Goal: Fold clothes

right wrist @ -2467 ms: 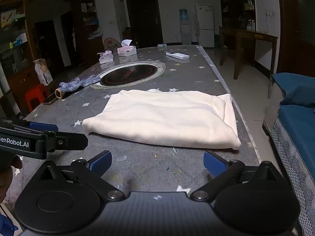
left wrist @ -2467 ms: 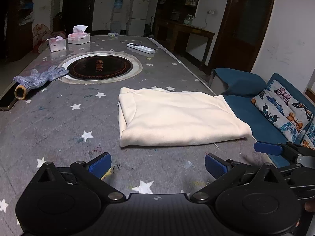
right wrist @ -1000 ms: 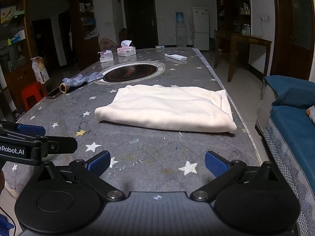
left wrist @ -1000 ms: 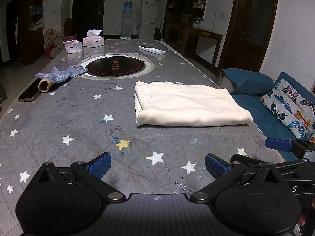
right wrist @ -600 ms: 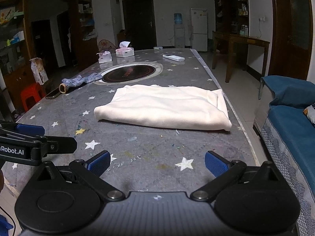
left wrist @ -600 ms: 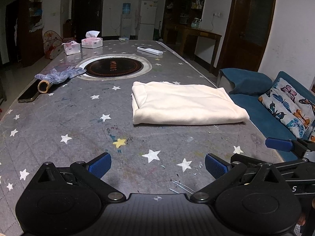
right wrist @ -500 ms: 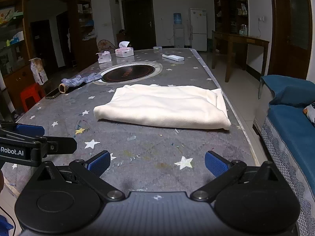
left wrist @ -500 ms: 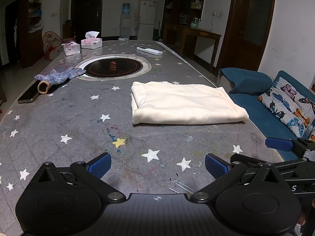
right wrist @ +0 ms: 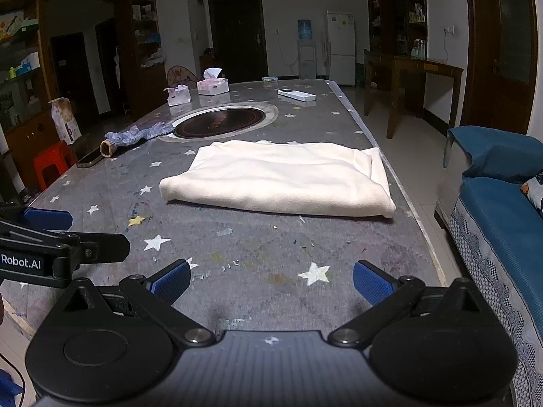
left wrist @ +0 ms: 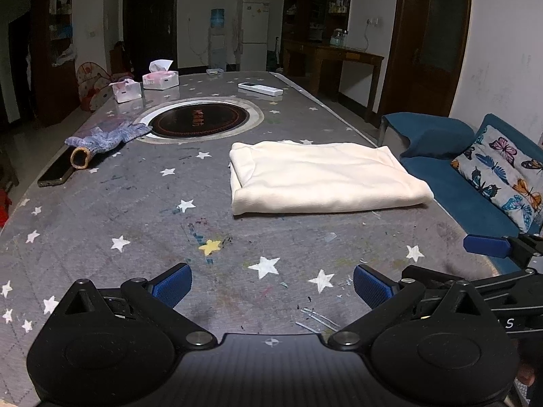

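Note:
A cream garment (left wrist: 322,178) lies folded into a flat rectangle on the grey star-patterned table (left wrist: 135,224), near its right edge; the right wrist view shows the same garment (right wrist: 281,179). My left gripper (left wrist: 271,286) hovers open over the table's near end, well short of the cloth, with nothing between its blue pads. My right gripper (right wrist: 271,283) is open too, also back from the cloth and empty. Each gripper shows at the side of the other's view.
A round dark hotplate (left wrist: 198,120) is set in the table's middle. A knitted glove (left wrist: 101,137) and a phone (left wrist: 56,173) lie at the left edge. Two tissue boxes (left wrist: 159,78) and a remote (left wrist: 259,88) sit at the far end. A blue sofa (left wrist: 468,183) stands right.
Both grippers have drawn back from the folded garment toward the table's near end, so it looks smaller and farther off. The garment itself has not moved.

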